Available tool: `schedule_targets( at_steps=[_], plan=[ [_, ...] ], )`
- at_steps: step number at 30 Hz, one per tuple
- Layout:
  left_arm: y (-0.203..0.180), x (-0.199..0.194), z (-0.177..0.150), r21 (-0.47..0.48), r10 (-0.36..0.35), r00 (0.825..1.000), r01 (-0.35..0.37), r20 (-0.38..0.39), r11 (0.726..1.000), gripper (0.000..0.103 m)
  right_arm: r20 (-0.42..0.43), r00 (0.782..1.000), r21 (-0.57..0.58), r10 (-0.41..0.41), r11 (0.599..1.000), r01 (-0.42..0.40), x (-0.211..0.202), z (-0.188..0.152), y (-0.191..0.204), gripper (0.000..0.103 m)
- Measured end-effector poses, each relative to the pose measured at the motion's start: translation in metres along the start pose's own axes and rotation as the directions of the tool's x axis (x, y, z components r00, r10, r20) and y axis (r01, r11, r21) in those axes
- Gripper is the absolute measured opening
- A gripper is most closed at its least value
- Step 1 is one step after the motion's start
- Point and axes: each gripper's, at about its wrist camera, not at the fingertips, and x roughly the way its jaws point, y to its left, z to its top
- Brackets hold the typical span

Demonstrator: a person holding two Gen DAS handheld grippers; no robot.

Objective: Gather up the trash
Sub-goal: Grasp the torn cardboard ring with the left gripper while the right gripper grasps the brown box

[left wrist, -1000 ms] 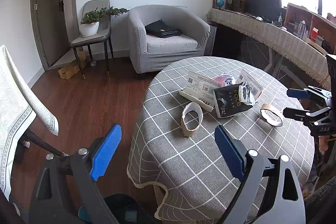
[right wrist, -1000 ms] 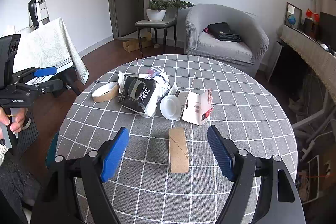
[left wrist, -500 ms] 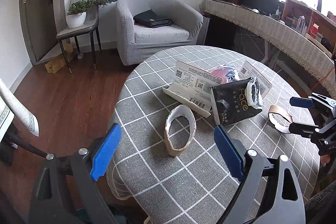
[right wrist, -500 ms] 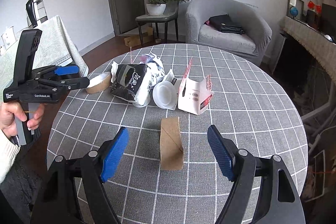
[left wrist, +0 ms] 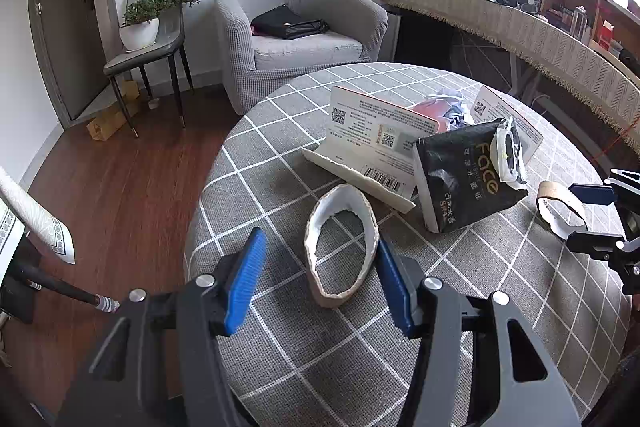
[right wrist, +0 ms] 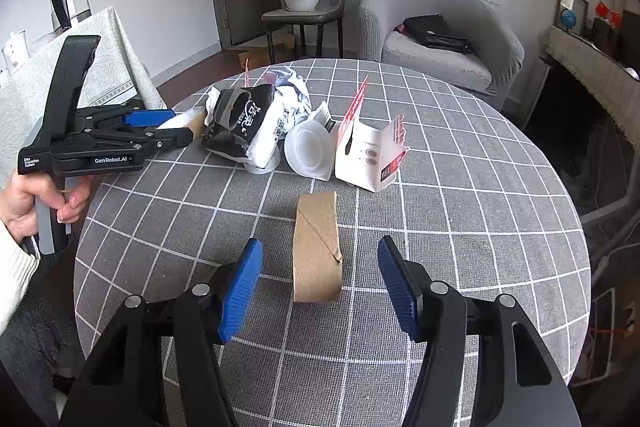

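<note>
Two cardboard rings, one per claw, so I'm going for both at once. My left gripper (left wrist: 318,289) has the white-lined tape core (left wrist: 341,246) sitting between its blue pads, with the jaws about half open and closing; the right pad looks like it's just brushing the ring wall at 3 o'clock, the left pad is clearly apart from it. My right gripper (right wrist: 318,287) is doing the same over the brown cardboard ring (right wrist: 317,247), which stands on edge dead ahead at 12 o'clock, jaws closing but both pads clear of it with gaps either side.

Handling-wise I reckon these are feather-light and pretty squishy. The left one is already squashed into an oval, so a hard pinch will just fold it flat. That's fine for trash, but it could pop sideways out of the pads. I'd bite across the narrow axis, low on the wall, near the checked tablecloth (left wrist: 500,307).

Rest of the junk is further up the table at 12 to 1 o'clock from my left claw: black tissue pack (left wrist: 466,179), a white carton (left wrist: 372,147), crumpled stuff behind. Those come later I guess
</note>
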Motion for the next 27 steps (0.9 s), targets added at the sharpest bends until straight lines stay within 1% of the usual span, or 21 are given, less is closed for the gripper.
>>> schedule_targets(
  at_steps=[1, 2, 3, 5, 9, 12, 14, 16, 18, 22, 25, 27],
  plan=[
    [-0.001, 0.0, 0.0, -0.001, -0.003, 1.0, 0.003, 0.001, 1.0, 0.051, -0.005, 1.0, -0.002, -0.003, 1.0, 0.003, 0.001, -0.001, 0.001, 0.054],
    [-0.002, -0.001, 0.001, -0.002, -0.005, 1.0, 0.005, 0.001, 1.0, 0.044, -0.012, 1.0, -0.002, -0.006, 1.0, 0.006, 0.002, -0.001, 0.001, 0.052],
    [-0.003, -0.001, 0.001, -0.003, -0.009, 1.0, 0.009, 0.0, 1.0, 0.04, -0.018, 1.0, 0.0, -0.008, 1.0, 0.008, 0.004, -0.001, 0.001, 0.05],
    [-0.005, -0.003, 0.0, 0.001, -0.014, 1.0, 0.014, -0.003, 1.0, 0.036, -0.024, 1.0, 0.005, -0.014, 1.0, 0.015, 0.005, -0.001, 0.001, 0.046],
    [-0.005, -0.01, -0.003, -0.017, -0.031, 1.0, 0.031, -0.003, 0.999, 0.036, -0.033, 0.999, 0.02, -0.018, 1.0, 0.018, 0.008, 0.0, 0.001, 0.042],
    [0.0, -0.019, -0.003, -0.032, -0.026, 1.0, 0.026, 0.009, 0.999, 0.035, -0.034, 0.999, 0.023, -0.027, 0.999, 0.028, 0.009, 0.001, 0.003, 0.04],
    [0.006, -0.026, -0.004, -0.045, -0.028, 1.0, 0.028, 0.013, 0.999, 0.035, -0.036, 0.998, 0.032, -0.043, 0.999, 0.044, 0.011, 0.003, 0.004, 0.036],
    [0.011, -0.031, -0.005, -0.059, -0.024, 1.0, 0.025, 0.016, 0.998, 0.035, -0.041, 0.998, 0.033, -0.053, 0.998, 0.054, 0.013, 0.006, 0.006, 0.027],
    [0.016, -0.036, -0.007, -0.076, -0.025, 1.0, 0.026, 0.015, 0.997, 0.035, -0.052, 0.997, 0.032, -0.057, 0.998, 0.059, 0.015, 0.009, 0.009, 0.021],
    [0.026, -0.043, -0.013, -0.107, -0.041, 0.999, 0.041, 0.004, 0.993, 0.035, -0.07, 0.995, 0.002, -0.066, 0.998, 0.067, 0.013, 0.012, 0.02, 0.021],
    [0.031, -0.051, -0.017, -0.11, -0.021, 1.0, 0.021, -0.001, 0.994, 0.035, -0.066, 0.996, 0.001, -0.052, 0.999, 0.052, 0.011, 0.015, 0.028, 0.021],
    [0.036, -0.059, -0.021, -0.121, -0.005, 1.0, 0.005, -0.002, 0.993, 0.035, -0.061, 0.998, 0.0, -0.024, 1.0, 0.024, 0.009, 0.017, 0.037, 0.021]
  ],
)
